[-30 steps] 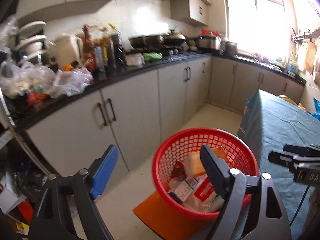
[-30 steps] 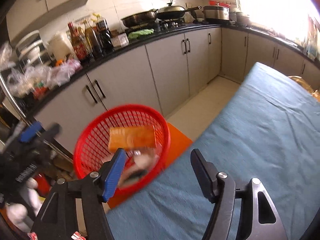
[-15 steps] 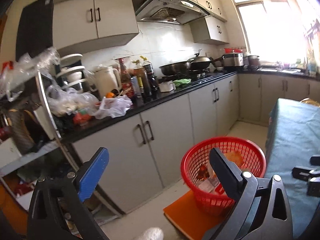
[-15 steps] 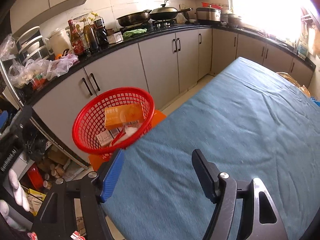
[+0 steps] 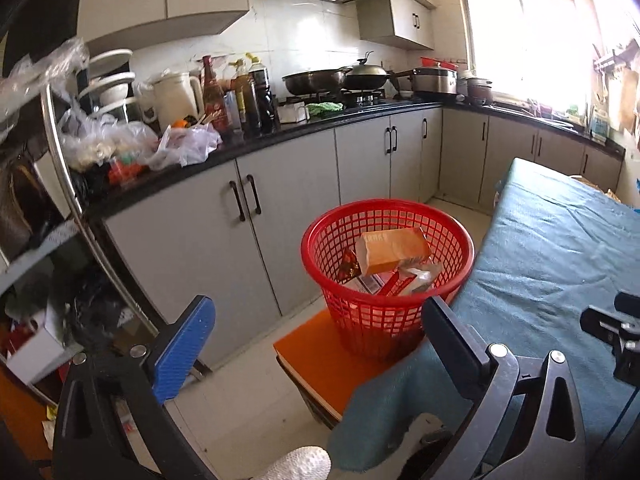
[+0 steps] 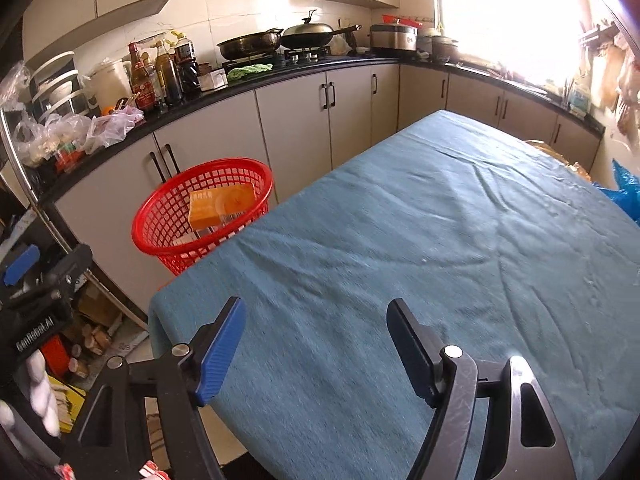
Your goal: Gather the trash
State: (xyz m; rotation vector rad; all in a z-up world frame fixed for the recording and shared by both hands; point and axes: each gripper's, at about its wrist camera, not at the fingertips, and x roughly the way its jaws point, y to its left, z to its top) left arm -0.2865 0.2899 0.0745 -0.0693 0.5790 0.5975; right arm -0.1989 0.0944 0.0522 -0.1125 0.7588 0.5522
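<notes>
A red mesh basket [image 5: 400,312] stands on an orange stool [image 5: 324,356] beside the table; it also shows in the right wrist view [image 6: 168,216]. It holds an orange box [image 5: 394,250] on top of other packaging and wrappers [image 5: 404,280]. My left gripper [image 5: 316,332] is open and empty, held back from the basket above the floor. My right gripper [image 6: 316,334] is open and empty above the near part of the blue-cloth table [image 6: 440,220]. The left gripper's body shows at the left edge of the right wrist view [image 6: 36,292].
Grey cabinets [image 5: 280,208] under a black counter crowded with bottles [image 5: 236,96], plastic bags [image 5: 132,144] and pans [image 5: 336,76] run along the far side. A metal rack with clutter [image 5: 60,200] stands at left. A blue bag [image 6: 624,188] lies beyond the table's right edge.
Both grippers have pulled back from the basket. The orange box, seen above the basket a second ago, now lies inside it. The right gripper now looks over the table.
</notes>
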